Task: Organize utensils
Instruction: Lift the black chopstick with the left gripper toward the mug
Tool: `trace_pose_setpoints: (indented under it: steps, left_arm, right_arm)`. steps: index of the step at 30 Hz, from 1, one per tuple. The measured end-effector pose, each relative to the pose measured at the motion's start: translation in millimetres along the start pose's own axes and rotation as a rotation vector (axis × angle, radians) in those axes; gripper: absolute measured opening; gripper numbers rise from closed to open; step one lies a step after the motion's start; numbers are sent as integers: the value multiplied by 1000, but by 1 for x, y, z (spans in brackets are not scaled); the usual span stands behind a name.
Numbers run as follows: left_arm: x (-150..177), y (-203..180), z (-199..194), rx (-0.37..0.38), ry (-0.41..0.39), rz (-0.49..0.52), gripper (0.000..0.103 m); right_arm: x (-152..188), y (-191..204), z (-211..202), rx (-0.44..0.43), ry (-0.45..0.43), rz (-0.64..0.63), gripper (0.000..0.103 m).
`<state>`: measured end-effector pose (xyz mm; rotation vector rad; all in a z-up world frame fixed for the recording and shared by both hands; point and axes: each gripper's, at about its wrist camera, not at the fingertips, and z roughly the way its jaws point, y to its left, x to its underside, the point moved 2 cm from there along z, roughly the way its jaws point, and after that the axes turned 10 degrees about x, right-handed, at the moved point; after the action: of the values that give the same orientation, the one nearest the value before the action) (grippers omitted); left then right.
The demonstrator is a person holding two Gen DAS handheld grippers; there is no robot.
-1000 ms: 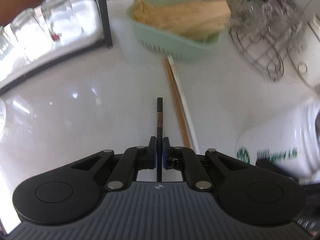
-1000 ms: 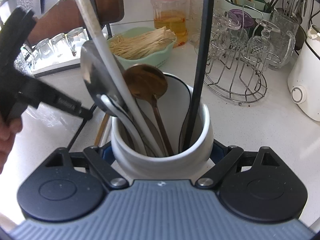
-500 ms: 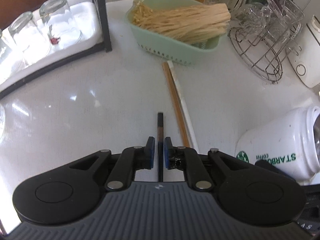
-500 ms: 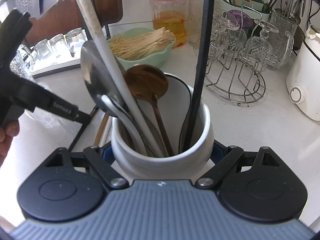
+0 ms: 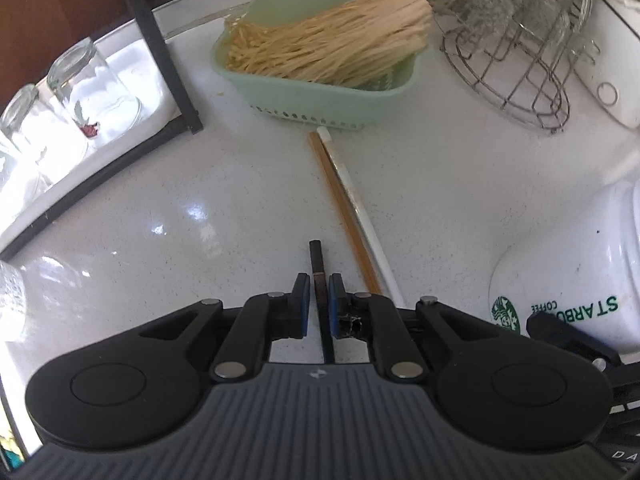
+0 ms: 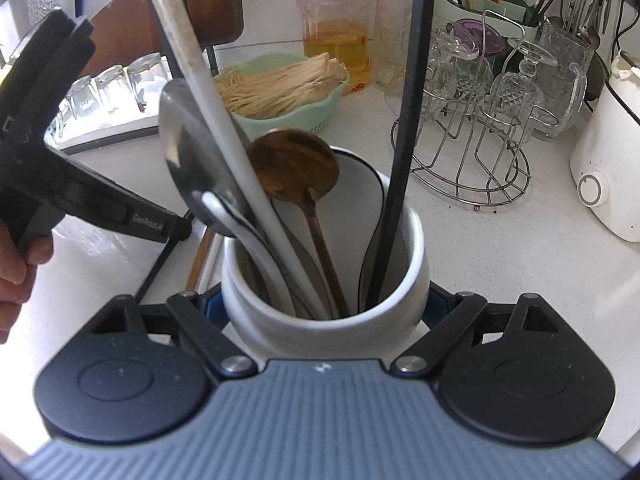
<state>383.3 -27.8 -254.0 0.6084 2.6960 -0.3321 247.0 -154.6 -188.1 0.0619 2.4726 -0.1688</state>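
Since a second ago the left tool (image 5: 319, 300) has sunk toward the desk (image 5: 200, 220), and less of the black chopstick (image 5: 316, 258) now pokes out past its pads. That chopstick sits between the blue pads with small gaps showing either side, so whether it is pinched I cannot tell. Just right of it, two more chopsticks lie side by side on the desk, a brown one (image 5: 340, 204) and a white one (image 5: 360, 208), running toward the far mint-green basket (image 5: 320, 100) of dried noodles. At the right edge stands the white Starbucks utensil holder (image 5: 560, 280).

The right tool (image 6: 324, 304) has not shifted; its fingers press both sides of that holder (image 6: 400, 272), gripping it. Inside stand a metal ladle (image 6: 192, 148), a wooden spoon (image 6: 296, 164), a white handle (image 6: 224, 128) and a black handle (image 6: 408, 100).

Beyond, a red-lidded jar (image 6: 335, 28) stands far, a wire glass rack (image 6: 480, 148) to the right, and upturned glasses (image 5: 92, 84) on the left.
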Motion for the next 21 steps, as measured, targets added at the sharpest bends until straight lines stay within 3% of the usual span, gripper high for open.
trace_pose_setpoints:
  steps: [5, 16, 21]
  left_arm:
    - [0, -3, -5, -13, -1, 9, 7]
    - [5, -26, -90, -14, -200, -28, 7]
    - [17, -37, -121, 5, -254, -57, 7]
  right_arm:
    - [0, 1, 1, -2, -1, -4, 92]
    - [-2, -2, 2, -28, -3, -26, 92]
    - [1, -1, 2, -40, -30, -42, 92]
